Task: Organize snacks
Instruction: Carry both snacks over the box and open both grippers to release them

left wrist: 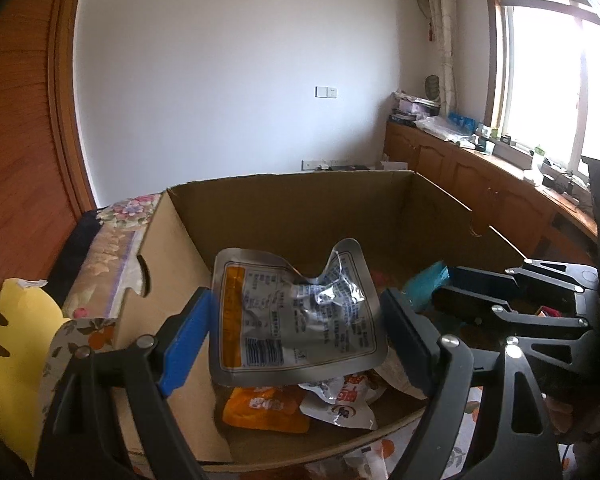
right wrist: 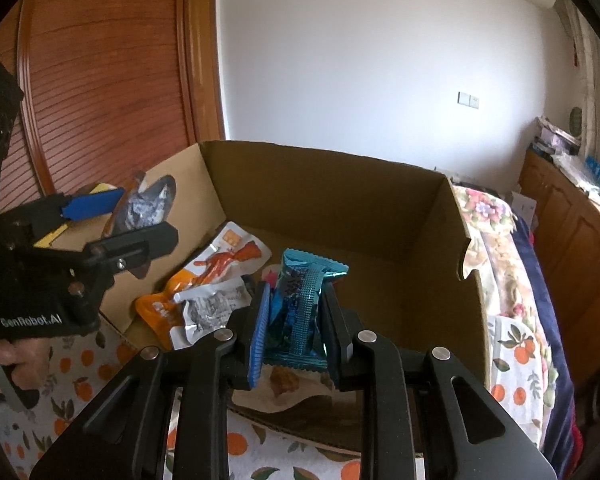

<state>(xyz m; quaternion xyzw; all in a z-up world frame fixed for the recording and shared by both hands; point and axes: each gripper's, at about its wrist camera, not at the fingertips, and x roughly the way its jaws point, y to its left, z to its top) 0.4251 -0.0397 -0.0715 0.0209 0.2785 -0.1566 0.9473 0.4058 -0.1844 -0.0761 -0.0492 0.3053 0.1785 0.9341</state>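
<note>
Silver pouch [left wrist: 296,312]: a crumpled foil snack packet with an orange stripe and printed text, held up over the open cardboard box [left wrist: 300,204], between the two fingers of the left gripper [left wrist: 296,328].
Left jaws: set on either side of the pouch, seemingly grasping it by its edges; the hold looks light.
Teal packet [right wrist: 300,304]: a shiny blue-green snack wrapper, upright, clenched firmly in the right gripper [right wrist: 298,332] just above the near part of the box.
Box contents: an orange packet [right wrist: 168,304] and a white-and-silver packet [right wrist: 212,308] lie loose on the bottom, near the left wall.
Surroundings: the box sits on a cloth printed with oranges [right wrist: 84,364]; wooden cabinets and a bright window stand beyond.
Risk, pouch: slick, crumpled foil may slip or swing sideways and drop outside the box, if let go too near the left wall.
Risk, grippers: both work close together over one box, so they could knock each other.
</note>
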